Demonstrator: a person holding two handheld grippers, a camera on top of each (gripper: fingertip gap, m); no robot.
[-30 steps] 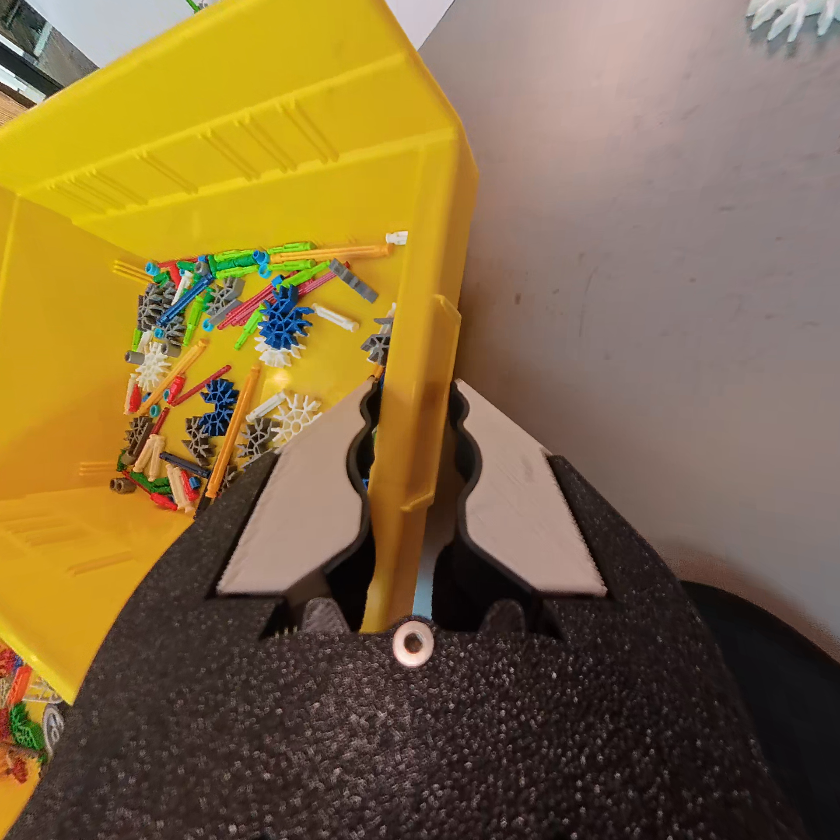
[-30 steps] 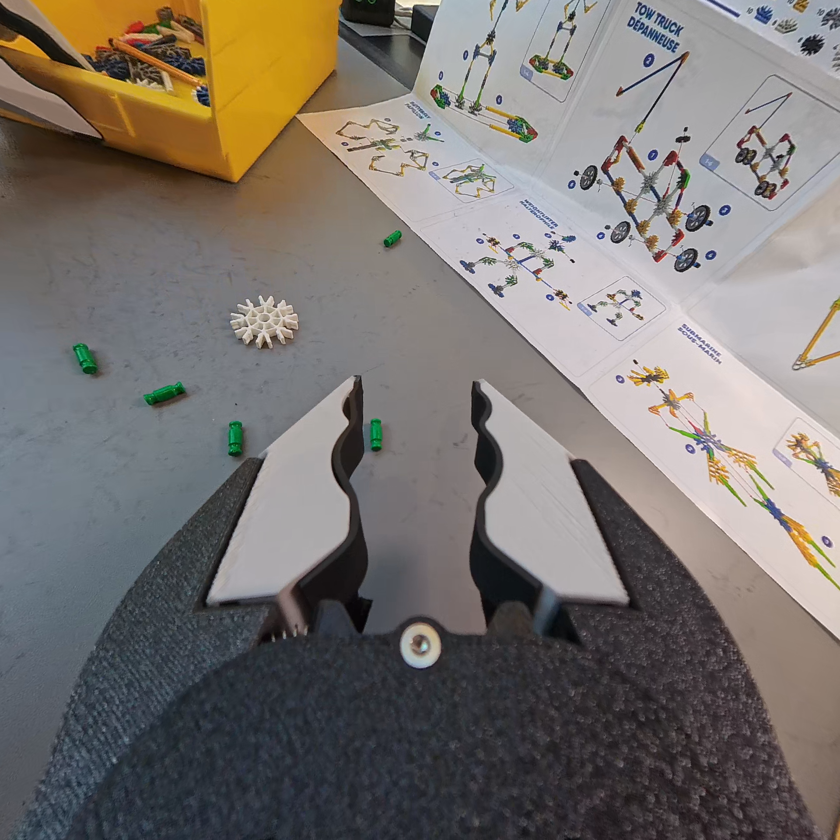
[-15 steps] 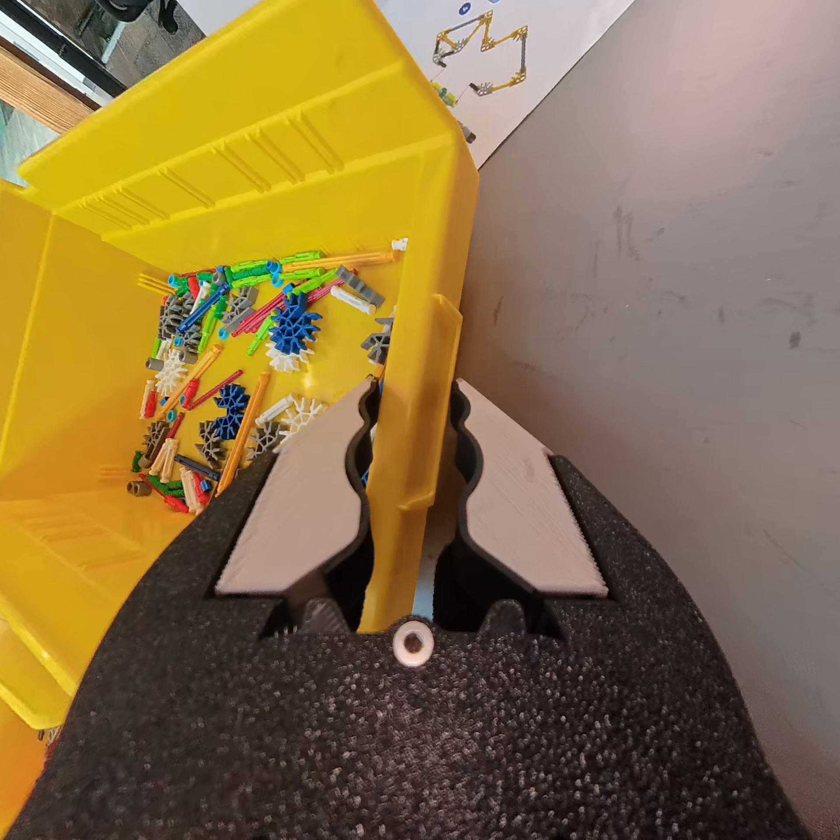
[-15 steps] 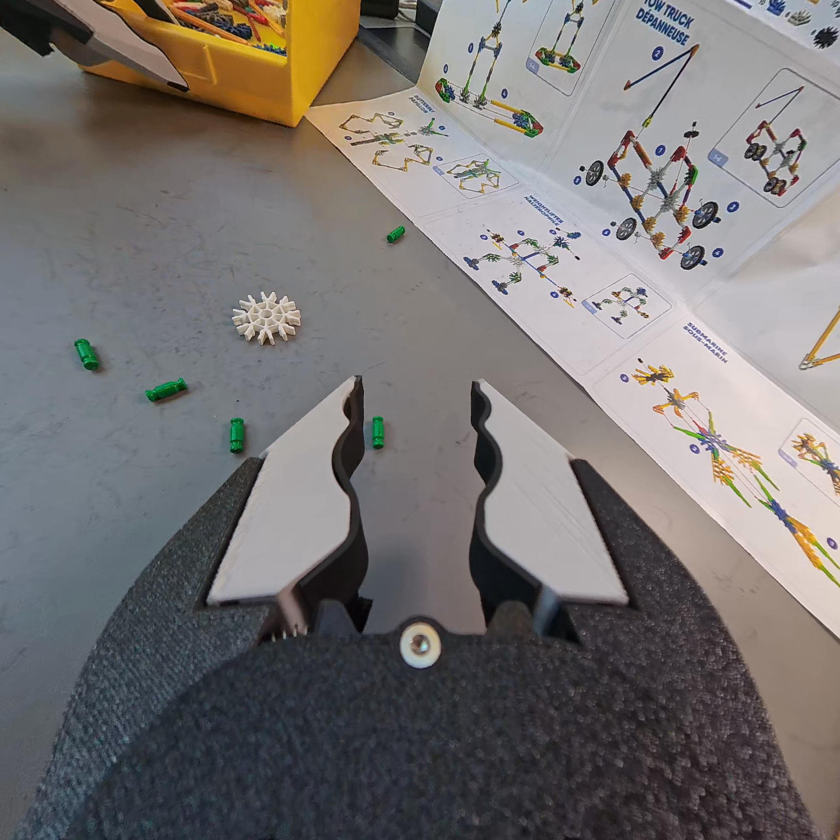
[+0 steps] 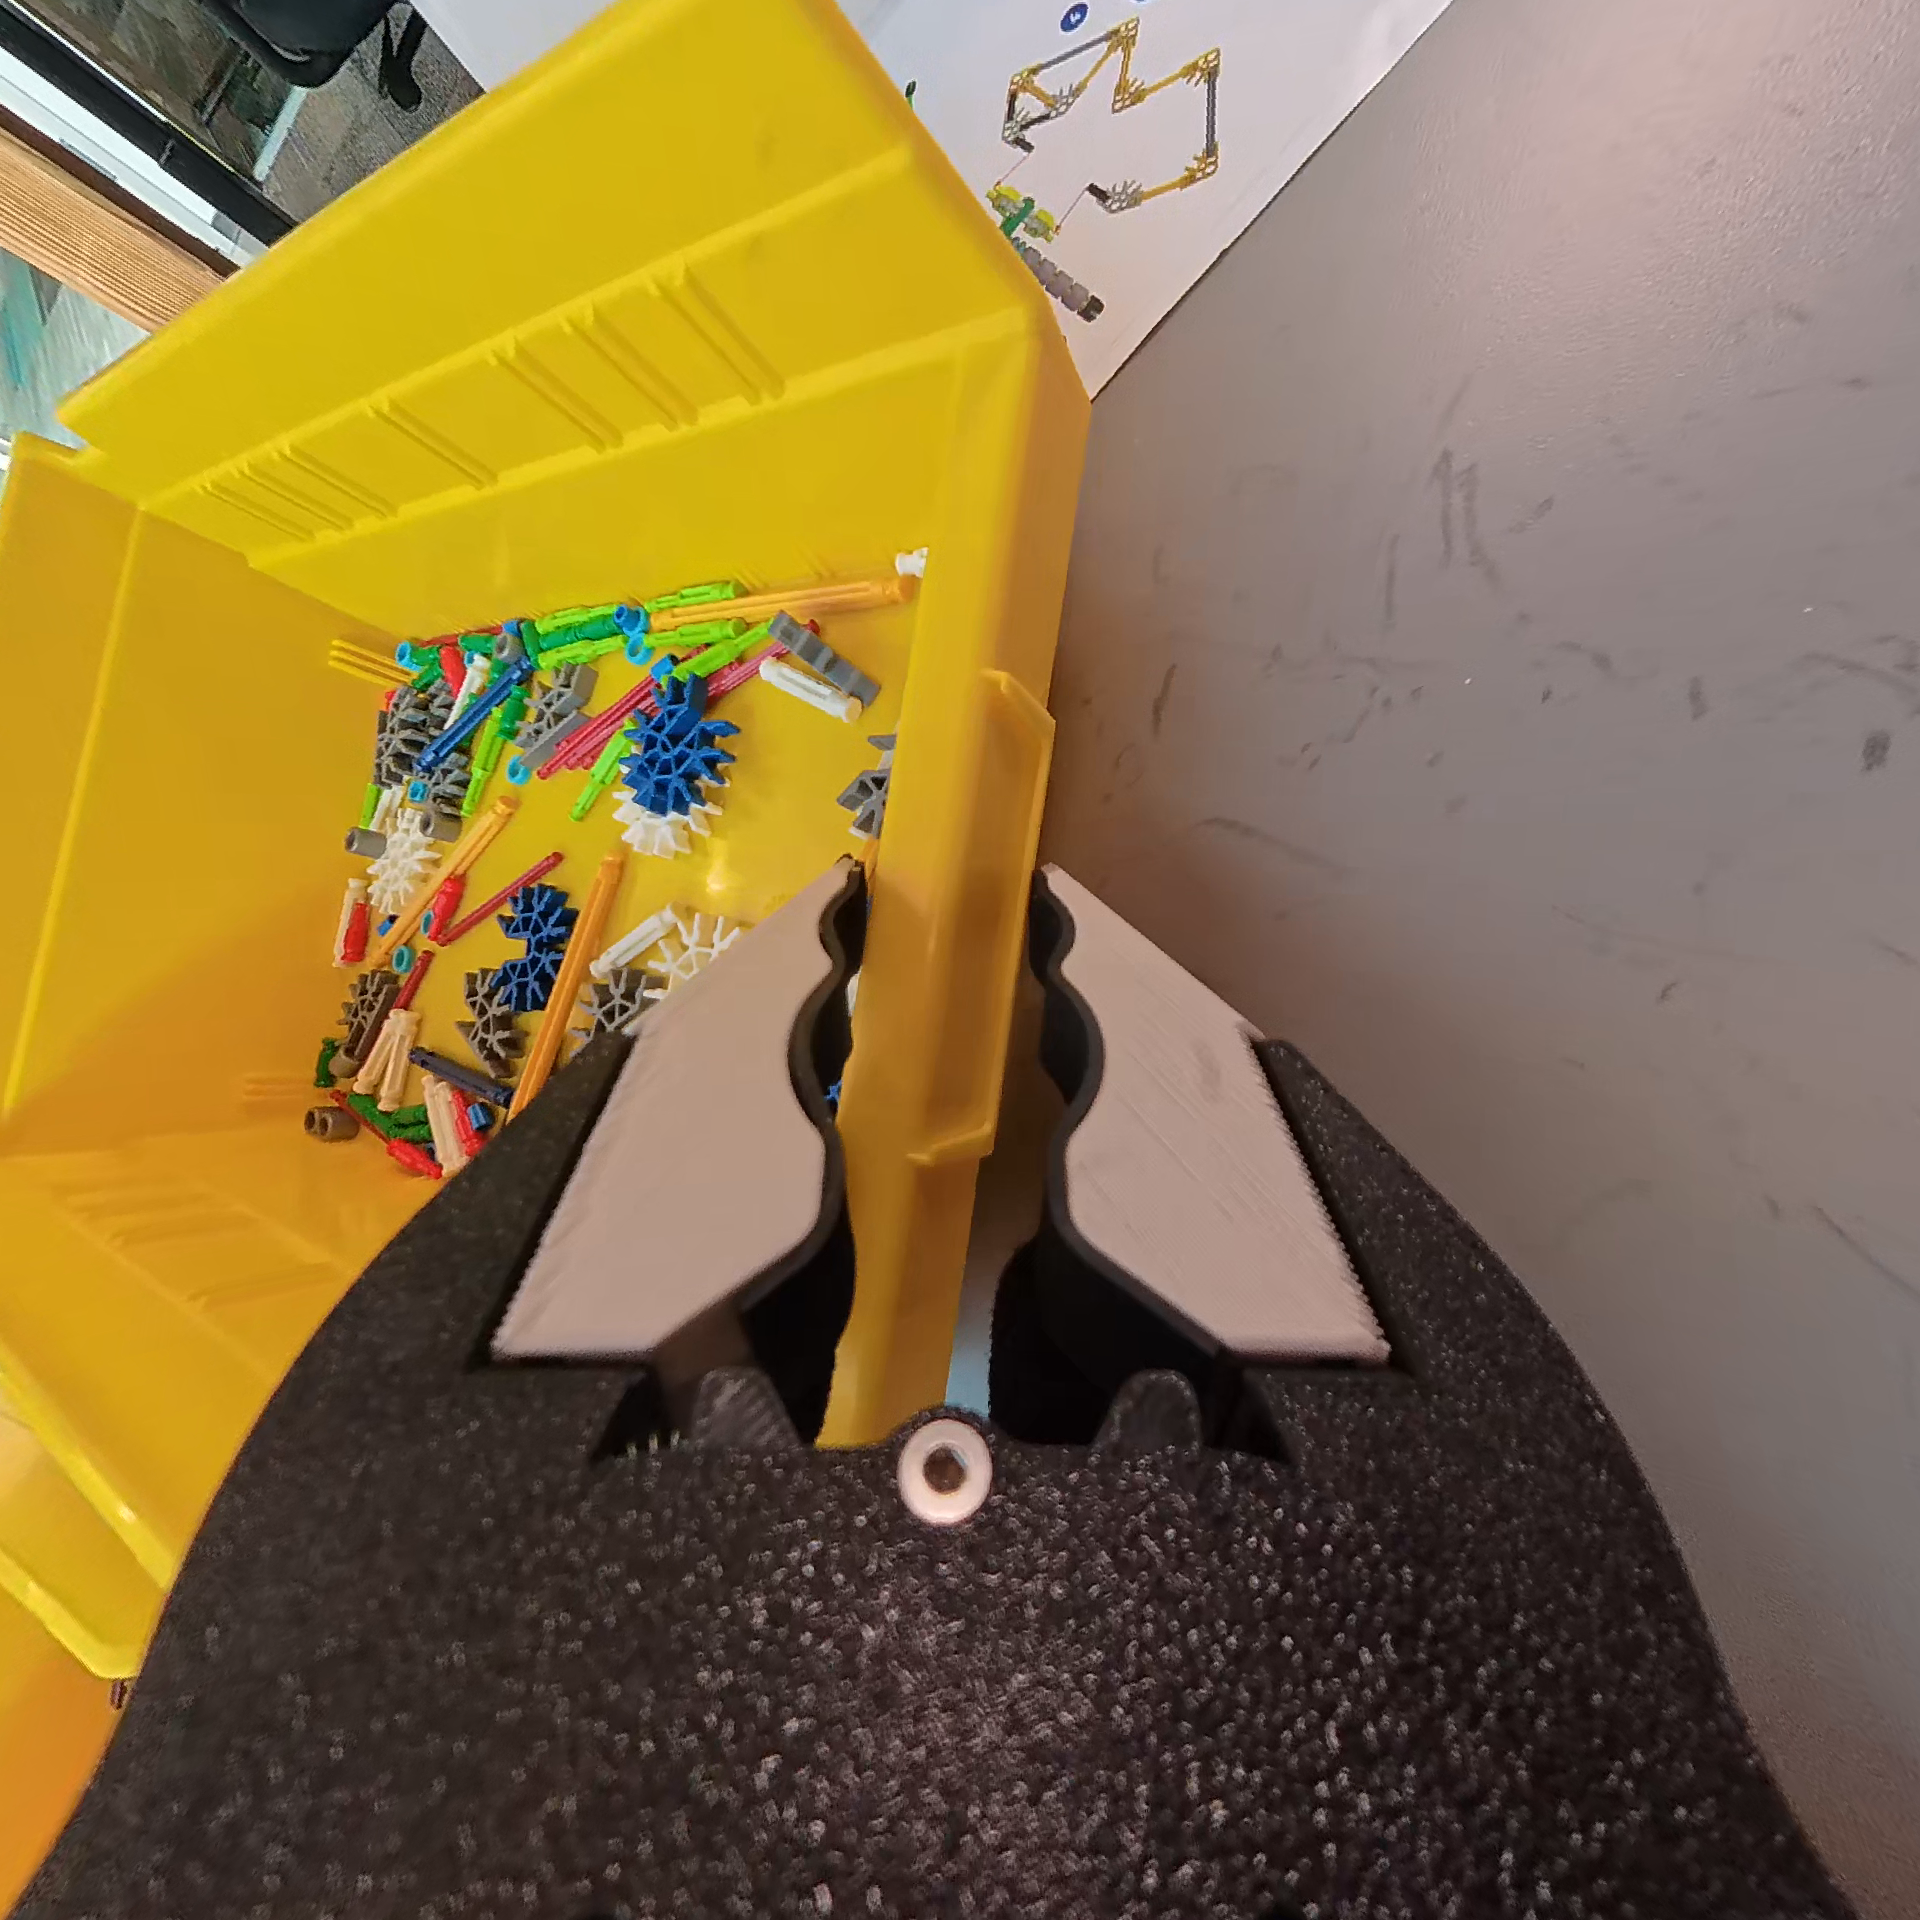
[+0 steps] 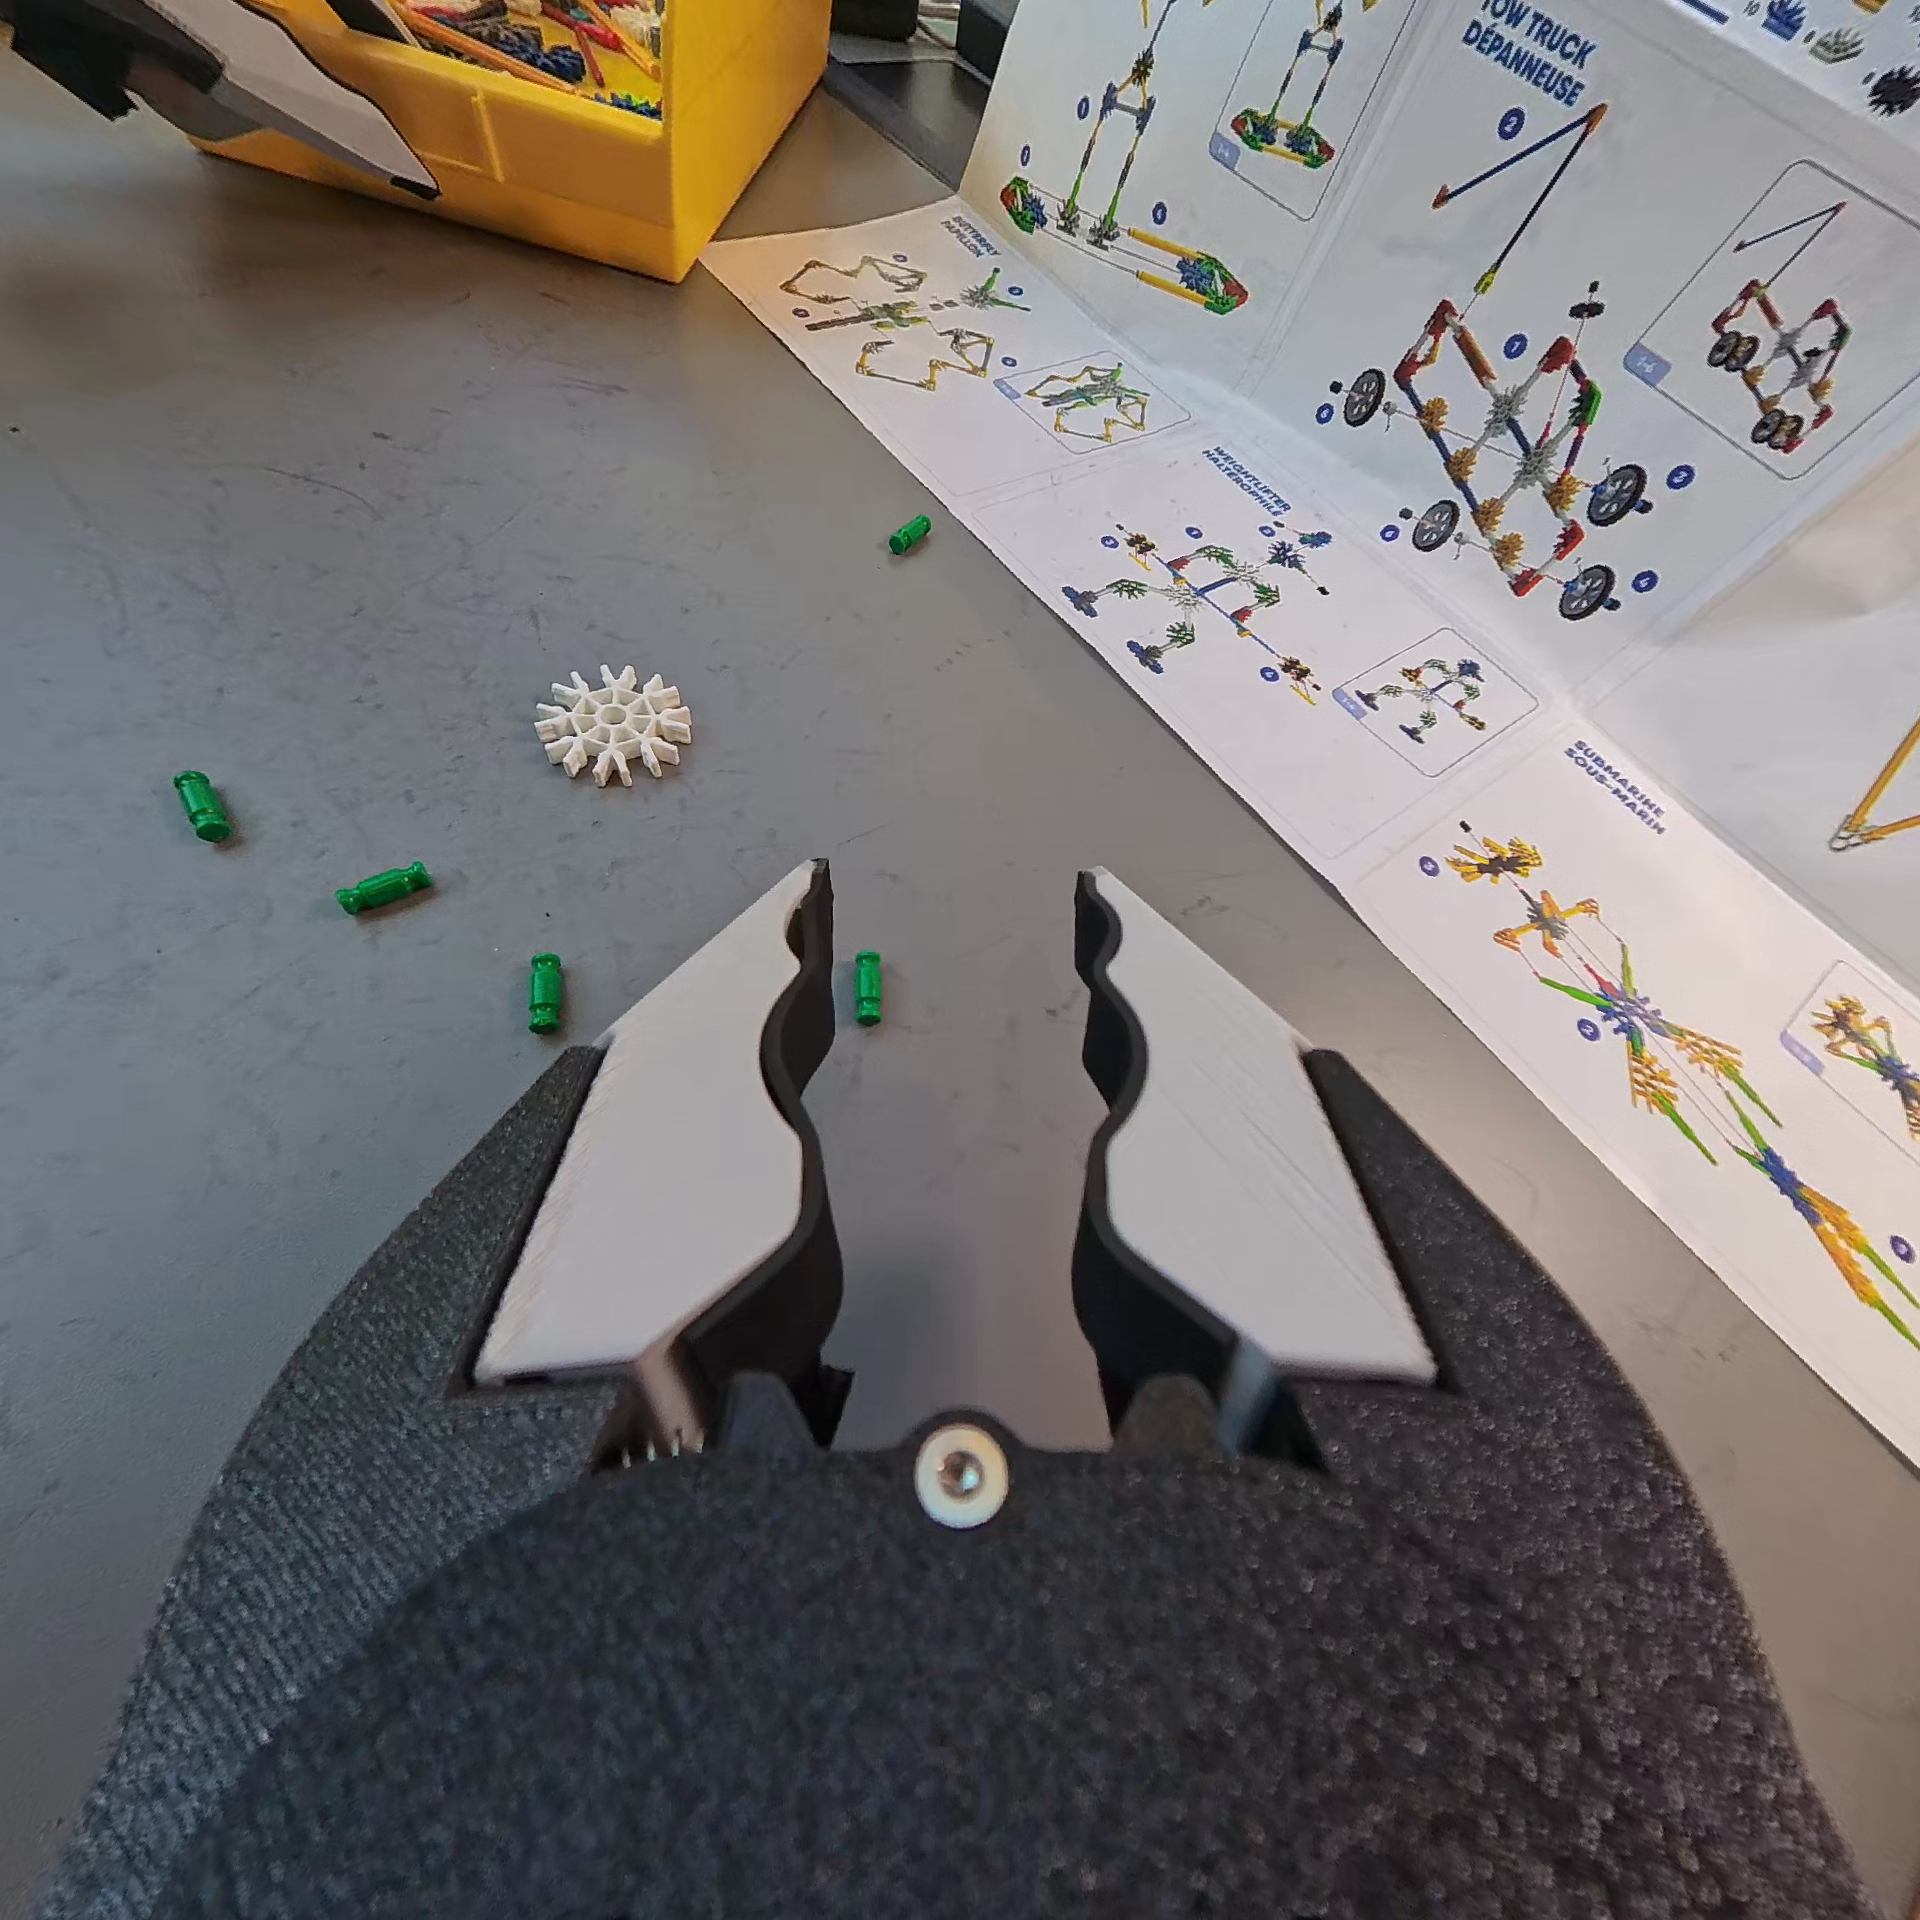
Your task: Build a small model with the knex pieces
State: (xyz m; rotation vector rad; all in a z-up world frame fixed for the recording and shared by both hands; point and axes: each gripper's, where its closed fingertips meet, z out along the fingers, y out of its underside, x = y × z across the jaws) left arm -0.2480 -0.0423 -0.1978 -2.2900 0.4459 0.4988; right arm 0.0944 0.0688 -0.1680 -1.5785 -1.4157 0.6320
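My left gripper [image 5: 948,883] is shut on the side wall of a yellow bin [image 5: 582,343], one finger inside and one outside. The bin holds several coloured rods and toothed connectors [image 5: 675,758]. In the right wrist view the bin [image 6: 644,177] sits at the far left with the left gripper's finger [image 6: 312,114] on it. My right gripper [image 6: 951,878] is open and empty just above the grey table. A short green rod [image 6: 868,987] lies between its fingertips, close to the left finger. A white toothed connector [image 6: 613,724] lies ahead to the left.
Three more short green rods [image 6: 545,992] [image 6: 384,888] [image 6: 203,805] lie left of my right gripper, another [image 6: 910,535] farther ahead. A folded white instruction sheet [image 6: 1351,468] runs along the right side; its corner also shows beyond the bin [image 5: 1122,156]. Grey table [image 5: 1507,727]. The gap from one gripper's tips to the other's is roughly 35 centimetres.
The left gripper has moved the yellow bin away across the table, toward the far left of the right view; the instruction sheet has come into the left view. The right gripper has barely moved.
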